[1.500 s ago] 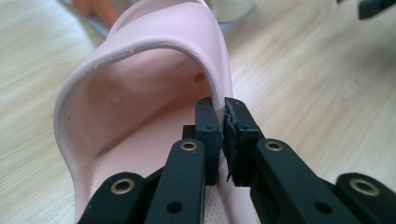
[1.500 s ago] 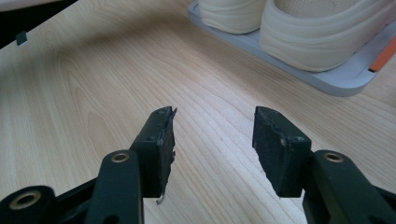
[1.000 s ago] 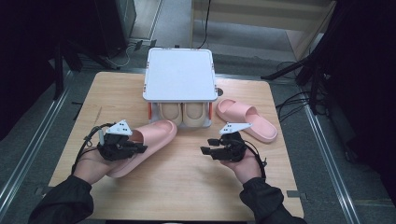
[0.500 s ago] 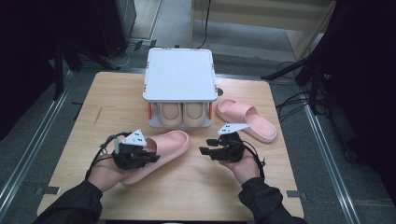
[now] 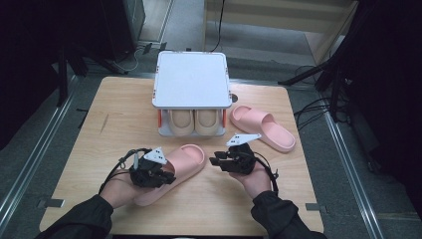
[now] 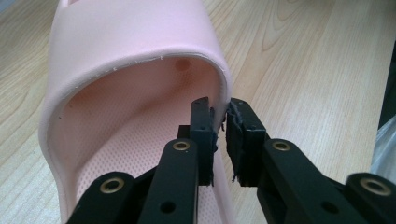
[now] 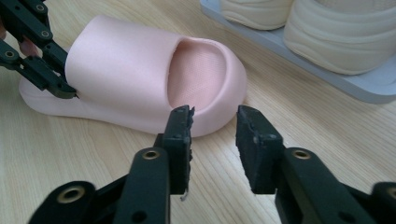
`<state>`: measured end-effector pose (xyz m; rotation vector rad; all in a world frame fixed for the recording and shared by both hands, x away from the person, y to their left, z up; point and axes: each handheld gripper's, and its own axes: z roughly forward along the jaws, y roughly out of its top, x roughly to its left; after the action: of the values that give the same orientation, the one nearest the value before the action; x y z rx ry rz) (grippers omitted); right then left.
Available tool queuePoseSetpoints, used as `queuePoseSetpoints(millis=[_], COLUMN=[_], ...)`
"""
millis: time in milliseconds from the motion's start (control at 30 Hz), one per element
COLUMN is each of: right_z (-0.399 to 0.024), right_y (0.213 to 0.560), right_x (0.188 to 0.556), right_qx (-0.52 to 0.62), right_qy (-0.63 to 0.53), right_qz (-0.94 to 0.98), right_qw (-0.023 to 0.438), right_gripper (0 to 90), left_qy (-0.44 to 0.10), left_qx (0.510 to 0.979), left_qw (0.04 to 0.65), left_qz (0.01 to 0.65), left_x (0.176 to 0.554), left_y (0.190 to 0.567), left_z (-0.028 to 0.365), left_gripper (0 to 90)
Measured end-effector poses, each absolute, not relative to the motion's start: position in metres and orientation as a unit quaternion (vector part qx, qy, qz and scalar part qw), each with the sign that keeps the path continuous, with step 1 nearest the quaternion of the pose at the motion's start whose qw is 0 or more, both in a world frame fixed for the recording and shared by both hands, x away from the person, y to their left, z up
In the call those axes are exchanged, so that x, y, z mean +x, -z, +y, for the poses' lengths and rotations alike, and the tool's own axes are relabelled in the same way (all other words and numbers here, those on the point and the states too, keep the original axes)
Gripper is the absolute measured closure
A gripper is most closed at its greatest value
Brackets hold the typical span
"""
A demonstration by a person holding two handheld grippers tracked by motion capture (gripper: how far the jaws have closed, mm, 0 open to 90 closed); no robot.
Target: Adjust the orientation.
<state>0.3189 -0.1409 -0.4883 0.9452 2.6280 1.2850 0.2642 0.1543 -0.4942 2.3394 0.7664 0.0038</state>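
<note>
A pink slipper (image 5: 184, 162) (image 6: 126, 32) (image 7: 121, 70) lies on the wooden table (image 5: 114, 114), toe toward the rack. My left gripper (image 5: 166, 177) (image 6: 220, 121) is at its strap. One jaw is inside the strap and one outside, with the strap's side wall between them. The jaws have just been opening and the pads look barely off the wall. My right gripper (image 5: 214, 162) (image 7: 215, 121) hovers open just right of the slipper's toe. Its jaws have just been closing, with nothing between them. The second pink slipper (image 5: 263, 127) lies at the right.
A two-level rack with a white top (image 5: 191, 79) stands at the back centre. A pair of beige shoes (image 5: 195, 121) (image 7: 336, 32) sits on its lower shelf (image 7: 299, 60). Dark stands and cables surround the table.
My left hand brought the slipper right and toward the near edge, lowering it onto the table. The right hand stayed in place and its jaws narrowed.
</note>
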Motion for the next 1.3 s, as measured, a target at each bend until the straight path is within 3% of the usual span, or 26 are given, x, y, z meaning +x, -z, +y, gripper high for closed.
queuePoseSetpoints(millis=[200,600,933,1300], right_z=[-0.132,-0.122,-0.111,-0.105], right_y=[0.494,0.498,0.507,0.515], right_x=[0.319,0.313,0.307,0.314], right_qx=[0.308,0.311,0.296,0.301], right_qy=[-0.417,-0.41,-0.391,-0.378], right_qz=[0.855,0.857,0.871,0.875], right_qw=[0.036,0.028,0.006,0.014], right_gripper=[74.4,81.5,83.5,82.9], left_qy=[-0.001,-0.021,-0.013,0.009], left_qx=[0.889,0.861,0.856,0.87], left_qw=[0.343,0.353,0.337,0.319], left_qz=[0.303,0.364,0.392,0.376], left_x=[0.265,0.282,0.301,0.299], left_y=[0.487,0.481,0.5,0.508], left_z=[0.165,0.221,0.233,0.223], left_gripper=[73.1,82.1,81.9,82.5])
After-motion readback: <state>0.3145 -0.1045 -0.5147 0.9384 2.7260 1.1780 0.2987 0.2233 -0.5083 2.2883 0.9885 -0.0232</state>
